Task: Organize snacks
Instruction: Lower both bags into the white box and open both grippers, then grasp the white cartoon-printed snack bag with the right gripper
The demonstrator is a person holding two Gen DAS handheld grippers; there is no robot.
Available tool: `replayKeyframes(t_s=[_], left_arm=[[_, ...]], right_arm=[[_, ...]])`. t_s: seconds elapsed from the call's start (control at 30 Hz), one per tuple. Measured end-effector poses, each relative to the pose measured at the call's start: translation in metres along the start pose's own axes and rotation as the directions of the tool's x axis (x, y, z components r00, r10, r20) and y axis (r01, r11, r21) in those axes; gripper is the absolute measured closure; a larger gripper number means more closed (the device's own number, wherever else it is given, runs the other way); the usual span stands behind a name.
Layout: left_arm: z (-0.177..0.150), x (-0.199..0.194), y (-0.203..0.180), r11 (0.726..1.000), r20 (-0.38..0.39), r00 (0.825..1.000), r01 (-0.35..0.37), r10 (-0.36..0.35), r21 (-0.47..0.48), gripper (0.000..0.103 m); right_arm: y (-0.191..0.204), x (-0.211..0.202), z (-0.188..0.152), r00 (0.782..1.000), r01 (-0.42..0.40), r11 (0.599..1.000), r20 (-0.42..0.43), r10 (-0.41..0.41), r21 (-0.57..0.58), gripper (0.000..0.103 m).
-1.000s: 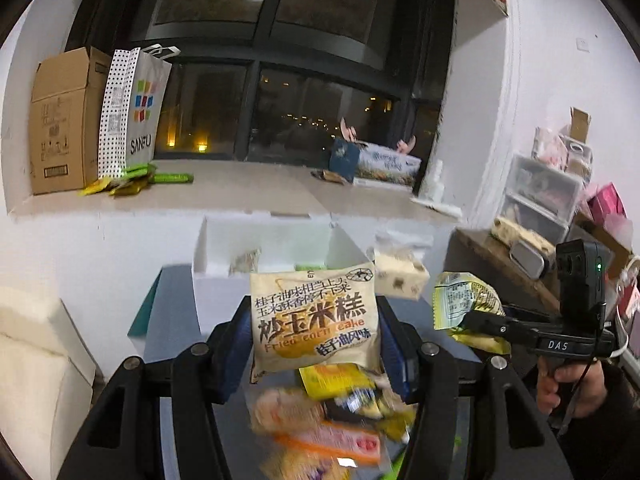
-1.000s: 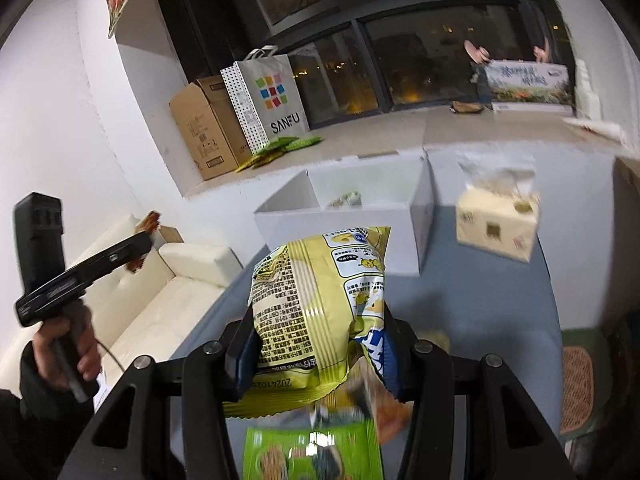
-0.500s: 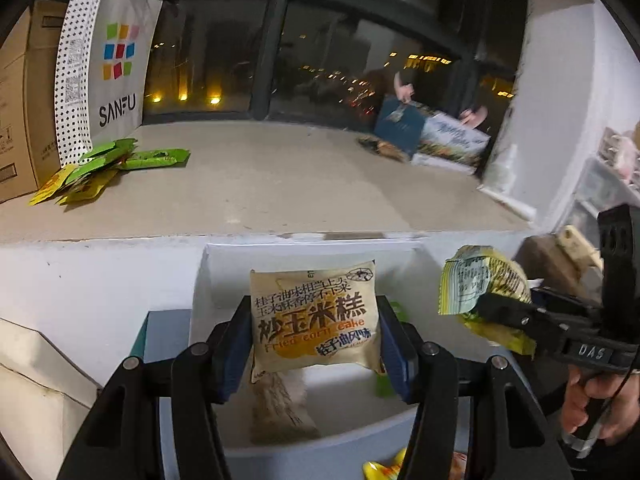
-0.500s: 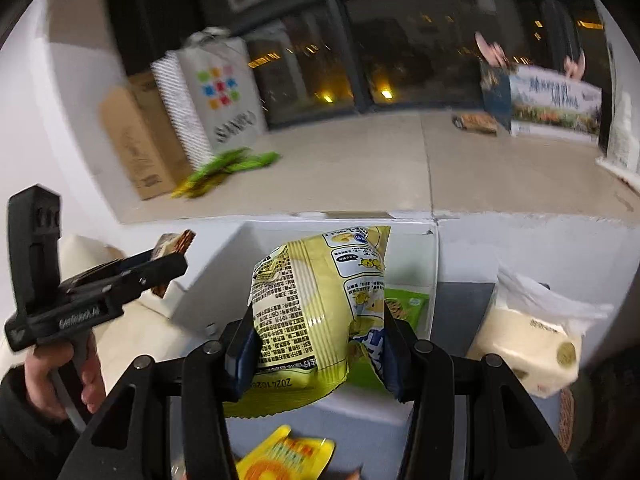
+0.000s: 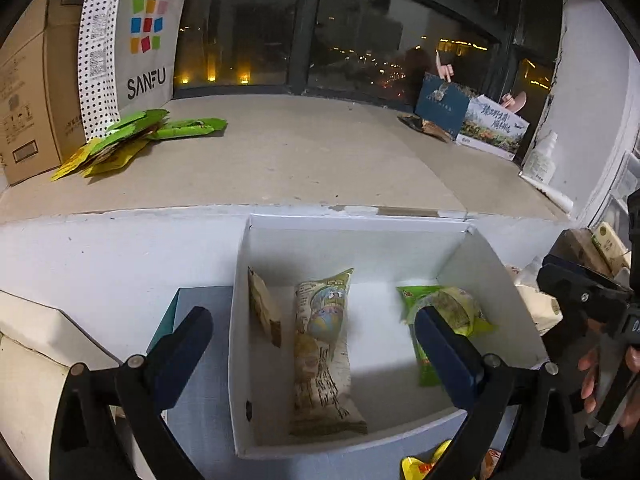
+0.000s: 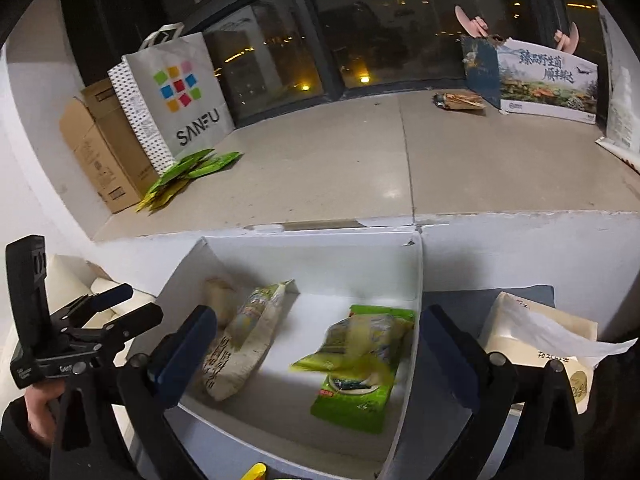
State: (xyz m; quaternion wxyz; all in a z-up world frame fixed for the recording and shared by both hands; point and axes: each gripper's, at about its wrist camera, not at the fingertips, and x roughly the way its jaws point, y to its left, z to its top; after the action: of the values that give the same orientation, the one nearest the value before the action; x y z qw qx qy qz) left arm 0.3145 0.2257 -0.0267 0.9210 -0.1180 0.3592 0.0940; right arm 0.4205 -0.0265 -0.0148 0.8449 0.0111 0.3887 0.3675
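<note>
A: Where do the snacks sit now?

B: Take the white cardboard box (image 5: 496, 280) as the landmark. Inside it, at the middle, a long cream corn-cake packet (image 5: 322, 356) lies on the floor of the box. To the left of that packet a small tan packet (image 5: 262, 306) leans against the box's left wall. Near the right wall a yellow-green chip bag (image 5: 456, 312) rests on top of a flat bright green packet (image 6: 356, 396).

A: And the claws?

B: The left claw (image 5: 310, 340) hangs over the box with its jaws spread wide; they have just been opening, and nothing is between them but air above the corn-cake packet. Its left finger stands outside the box's left wall, its right finger over the chip bag. The right claw (image 6: 318, 346) is the same: jaws wide apart, just opened, empty, above the box's inside.

A: Anything around the box?

B: To its right a tissue pack (image 6: 540, 336) stands on the grey table (image 6: 456, 300). Behind the box runs a wide window ledge (image 5: 300, 160); on it, far left of the box, are a SANFU paper bag (image 5: 140, 40), a brown carton (image 5: 28, 92) and a heap of green sachets (image 5: 132, 136). At the box's near edge a yellow packet (image 5: 424, 466) peeks in.
</note>
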Motion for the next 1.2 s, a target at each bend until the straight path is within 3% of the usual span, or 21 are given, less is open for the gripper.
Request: replayKeyframes(t_s=[0.27, 0.53, 0.63, 0.73, 0.97, 1.2], left_arm=[[-0.042, -0.083, -0.028, 0.995, 0.089, 0.994, 0.049, -0.056, 0.083, 0.0], [-0.135, -0.196, -0.063, 0.984, 0.202, 0.967, 0.13, -0.153, 0.124, 0.0], [-0.169, -0.226, -0.078, 0.979, 0.199, 0.968, 0.122, -0.154, 0.164, 0.0], [-0.202, -0.254, -0.092, 0.976, 0.198, 0.967, 0.124, -0.159, 0.178, 0.0], [-0.25, -0.28, -0.106, 0.974, 0.188, 0.965, 0.152, -0.183, 0.168, 0.0], [-0.256, -0.274, -0.094, 0.981, 0.157, 0.971, 0.166, -0.179, 0.096, 0.0]], right_arm=[[0.022, -0.044, -0.024, 0.998, -0.042, 0.996, 0.043, 0.046, -0.073, 0.0], [0.044, -0.142, -0.098, 0.983, -0.101, 0.975, 0.13, 0.128, -0.197, 0.0], [0.042, -0.185, -0.132, 0.969, -0.147, 0.97, 0.171, 0.18, -0.192, 0.0], [0.039, -0.217, -0.163, 0.969, -0.154, 0.968, 0.16, 0.186, -0.197, 0.0], [0.038, -0.271, -0.243, 0.985, -0.033, 0.958, 0.152, 0.078, -0.284, 0.0], [0.026, -0.253, -0.286, 0.997, -0.01, 0.967, 0.075, 0.03, -0.256, 0.0]])
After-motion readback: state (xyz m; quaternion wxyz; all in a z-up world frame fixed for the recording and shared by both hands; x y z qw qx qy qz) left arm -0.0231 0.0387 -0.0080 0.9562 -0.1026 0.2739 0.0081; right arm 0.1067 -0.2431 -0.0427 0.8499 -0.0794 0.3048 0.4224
